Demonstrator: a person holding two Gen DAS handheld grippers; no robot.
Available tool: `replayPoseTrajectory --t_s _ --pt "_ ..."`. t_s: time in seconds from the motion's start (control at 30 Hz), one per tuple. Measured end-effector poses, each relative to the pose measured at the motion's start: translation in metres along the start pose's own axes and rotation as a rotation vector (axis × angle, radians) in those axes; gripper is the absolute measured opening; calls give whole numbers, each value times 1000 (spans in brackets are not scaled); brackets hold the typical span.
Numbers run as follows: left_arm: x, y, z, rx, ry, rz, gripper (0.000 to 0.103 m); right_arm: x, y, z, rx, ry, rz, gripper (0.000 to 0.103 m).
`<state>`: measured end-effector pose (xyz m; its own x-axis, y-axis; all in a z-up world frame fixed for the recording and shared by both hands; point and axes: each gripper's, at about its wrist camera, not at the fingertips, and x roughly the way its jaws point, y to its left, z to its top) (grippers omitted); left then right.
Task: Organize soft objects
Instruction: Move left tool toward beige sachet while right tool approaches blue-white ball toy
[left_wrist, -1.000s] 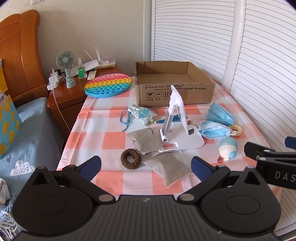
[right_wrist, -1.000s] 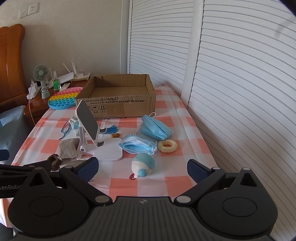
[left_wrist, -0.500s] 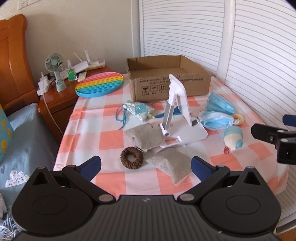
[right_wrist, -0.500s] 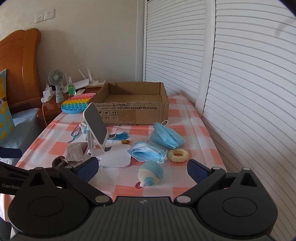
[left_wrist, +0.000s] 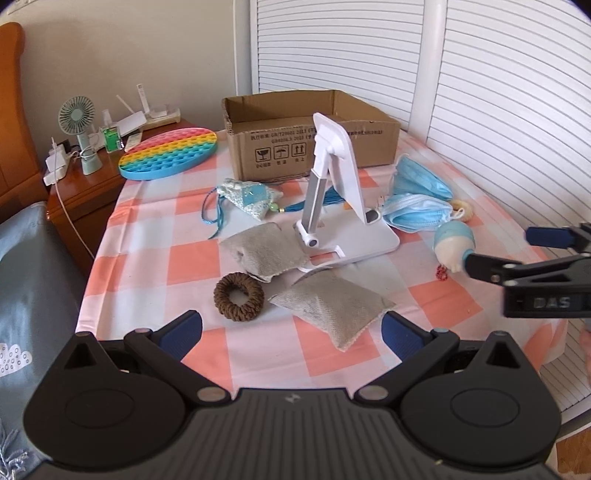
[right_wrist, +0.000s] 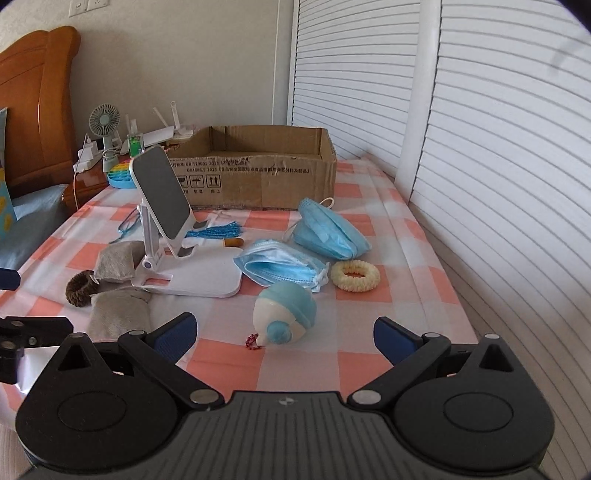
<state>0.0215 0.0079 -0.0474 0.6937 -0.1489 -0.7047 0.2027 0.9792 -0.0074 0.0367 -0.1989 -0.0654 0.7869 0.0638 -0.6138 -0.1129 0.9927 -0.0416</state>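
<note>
While both tools are held low at the near edge of the table, nothing is gripped. The left gripper (left_wrist: 291, 328) is seen with fingers spread wide and empty; the right gripper (right_wrist: 285, 330) likewise, spread and empty.

Since a second ago both views have dropped and closed in on the table: objects now sit larger and nearer the fingers. Judged as an approach, with no pick yet made.

Just ahead of the left gripper, between its fingertips, a grey pouch (left_wrist: 330, 304) is noted lying flat. A brown hair tie (left_wrist: 239, 296) lies just ahead to its left, a second grey pouch (left_wrist: 264, 254) beyond that, touching the foot of a white phone stand (left_wrist: 338, 206).

Directly ahead of the right gripper lies a blue-capped plush toy (right_wrist: 285, 314). Further ahead: two face masks (right_wrist: 280, 267), (right_wrist: 330, 234) and a cream hair tie (right_wrist: 355, 275) ahead to the right.

Farthest out, a cardboard box (right_wrist: 258, 179) stands open, and nothing can be seen inside it; it is taken as the likely destination. All soft items remain on the cloth, so the sorting is judged barely begun.
</note>
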Motion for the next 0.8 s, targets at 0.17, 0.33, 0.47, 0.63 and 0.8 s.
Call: replayPoseTrajectory --t_s 0.17,0.33,0.47,0.63,0.8 --pt "6 1 -1 16 18 2 103 29 3 -3 -8 29 1 103" --pt "10 4 -1 18 28 5 102 49 4 1 -2 25 -9 103" --pt "15 4 1 34 36 -2 102 61 1 4 -9 32 -43 103" --pt "22 -1 2 65 44 -27 103 66 -13 -8 23 60 -54 103" --pt "34 -12 2 106 58 -83 103 63 -20 -15 40 50 -49 103"
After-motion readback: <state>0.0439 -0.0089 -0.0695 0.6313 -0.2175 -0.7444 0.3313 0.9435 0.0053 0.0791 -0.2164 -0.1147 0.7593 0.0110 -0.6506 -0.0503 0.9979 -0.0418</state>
